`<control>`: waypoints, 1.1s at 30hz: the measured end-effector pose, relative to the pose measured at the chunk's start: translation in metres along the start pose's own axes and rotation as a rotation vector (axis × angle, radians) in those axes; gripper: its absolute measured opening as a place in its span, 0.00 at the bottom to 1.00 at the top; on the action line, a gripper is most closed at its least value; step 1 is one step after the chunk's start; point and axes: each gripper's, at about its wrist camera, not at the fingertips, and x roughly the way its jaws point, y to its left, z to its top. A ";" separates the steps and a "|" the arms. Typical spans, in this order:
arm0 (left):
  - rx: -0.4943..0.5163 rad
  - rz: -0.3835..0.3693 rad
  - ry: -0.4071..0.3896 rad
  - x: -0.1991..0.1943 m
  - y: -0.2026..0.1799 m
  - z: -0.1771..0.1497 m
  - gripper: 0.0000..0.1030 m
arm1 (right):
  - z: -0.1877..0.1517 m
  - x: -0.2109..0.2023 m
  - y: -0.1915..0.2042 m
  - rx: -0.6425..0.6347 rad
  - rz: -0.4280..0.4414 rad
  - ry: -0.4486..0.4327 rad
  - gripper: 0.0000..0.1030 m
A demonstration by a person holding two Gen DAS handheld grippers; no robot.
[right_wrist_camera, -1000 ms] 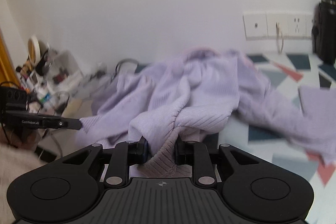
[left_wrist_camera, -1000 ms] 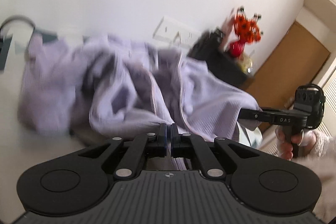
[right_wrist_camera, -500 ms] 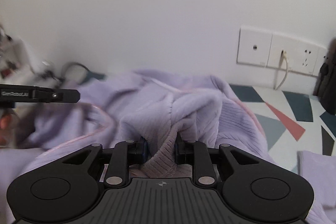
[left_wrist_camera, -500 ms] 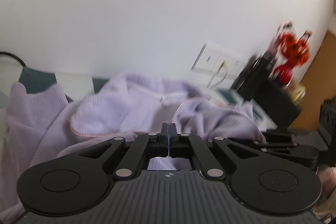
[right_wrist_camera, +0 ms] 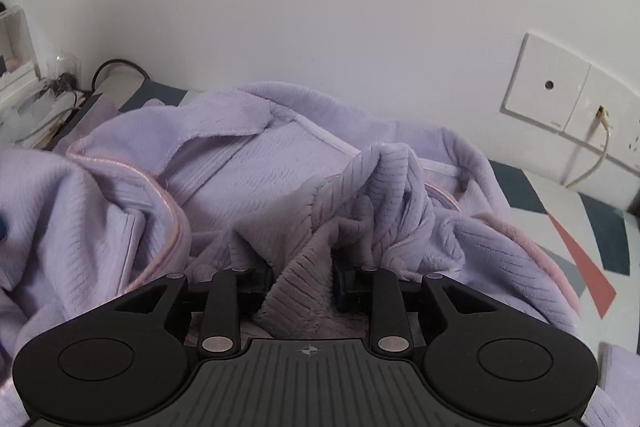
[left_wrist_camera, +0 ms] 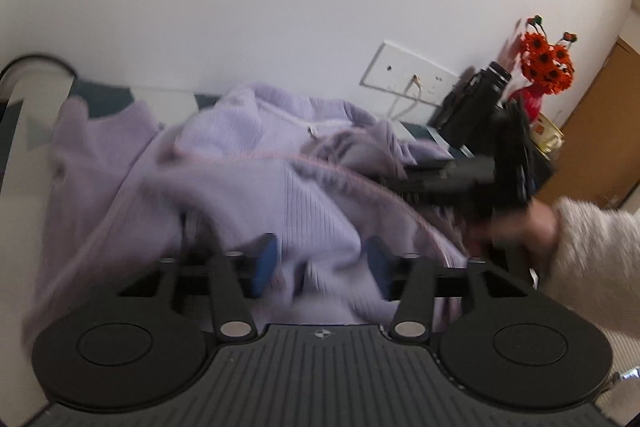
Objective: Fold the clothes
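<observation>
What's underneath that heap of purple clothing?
Around the lilac garment a tabletop with grey, dark teal and red shapes shows on the right, with a dark patch at the back left. The rest beneath is covered, so anything lying under it cannot be seen.

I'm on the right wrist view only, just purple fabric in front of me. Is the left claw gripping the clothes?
Observer: No. The left claw is opening, and the lilac garment lies loose between its blue pads.
Operator: What's past the wall socket on the right?
Observer: Orange flowers in a red vase, just right of the wall socket.
Operator: Anyone in shot?
Observer: Only a fuzzy pale sleeve, which comes in from the right edge.
</observation>
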 end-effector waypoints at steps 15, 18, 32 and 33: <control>-0.063 -0.043 0.174 -0.012 -0.010 -0.061 0.71 | -0.061 -0.149 -0.003 0.053 0.005 -0.149 0.82; -0.072 -0.033 0.199 -0.002 -0.011 -0.071 0.71 | -0.092 -0.141 -0.005 0.081 0.014 -0.059 0.77; -0.092 -0.013 0.052 -0.056 -0.009 -0.045 0.07 | -0.108 -0.139 -0.015 0.222 0.072 0.037 0.12; -0.097 -0.020 0.060 -0.063 -0.008 -0.046 0.07 | -0.109 -0.151 -0.015 0.234 0.086 0.046 0.12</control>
